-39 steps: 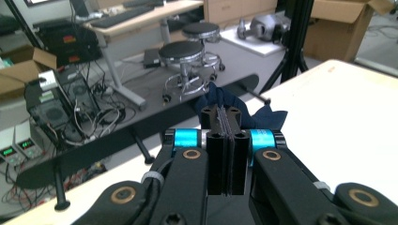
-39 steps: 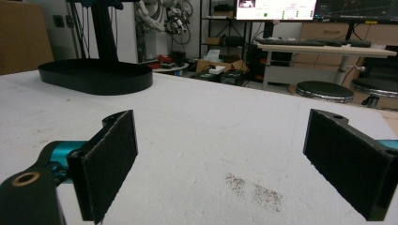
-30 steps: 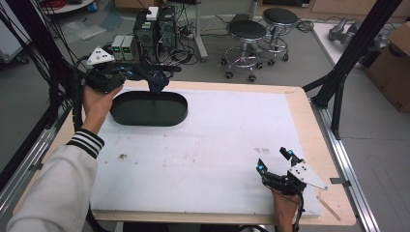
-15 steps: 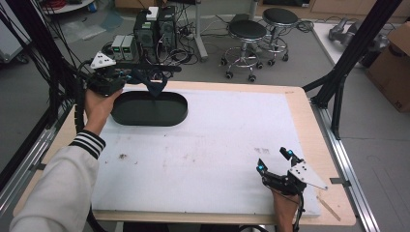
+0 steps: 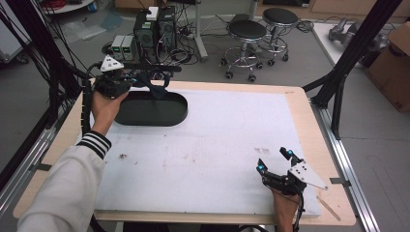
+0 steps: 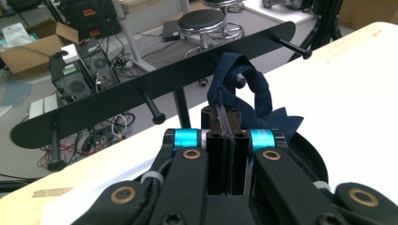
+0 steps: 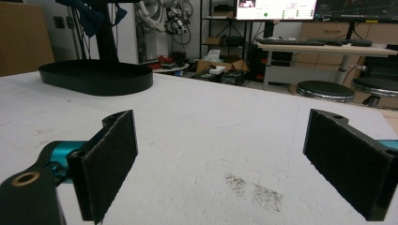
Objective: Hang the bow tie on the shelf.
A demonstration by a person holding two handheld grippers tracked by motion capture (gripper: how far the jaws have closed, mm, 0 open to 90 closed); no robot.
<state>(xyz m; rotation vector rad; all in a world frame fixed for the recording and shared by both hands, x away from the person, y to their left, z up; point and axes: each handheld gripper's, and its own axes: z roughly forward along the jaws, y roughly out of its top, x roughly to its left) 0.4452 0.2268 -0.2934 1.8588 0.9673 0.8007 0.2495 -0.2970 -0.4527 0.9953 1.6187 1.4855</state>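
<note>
My left gripper (image 5: 145, 83) is at the table's far left, shut on a dark blue cloth strip (image 5: 157, 88). In the left gripper view the jaws (image 6: 228, 129) pinch the cloth (image 6: 246, 86), which loops up against a black peg rack (image 6: 155, 89). The rack's bar (image 5: 153, 69) stands over a black oval base (image 5: 145, 115). My right gripper (image 5: 275, 161) rests near the front right of the white mat, open, with nothing between its pads (image 7: 112, 154). From there the base (image 7: 96, 77) and the hanging cloth (image 7: 91, 16) show far off.
A white mat (image 5: 217, 140) covers most of the wooden table (image 5: 309, 121). A dark smudge (image 7: 256, 190) marks the mat ahead of the right gripper. Stools (image 5: 246, 31), computer boxes (image 5: 154, 26) and cables stand on the floor beyond the far edge.
The left hand has sunk a little with the cloth, bringing it lower beside the rack over the oval base. The right gripper has not moved.
</note>
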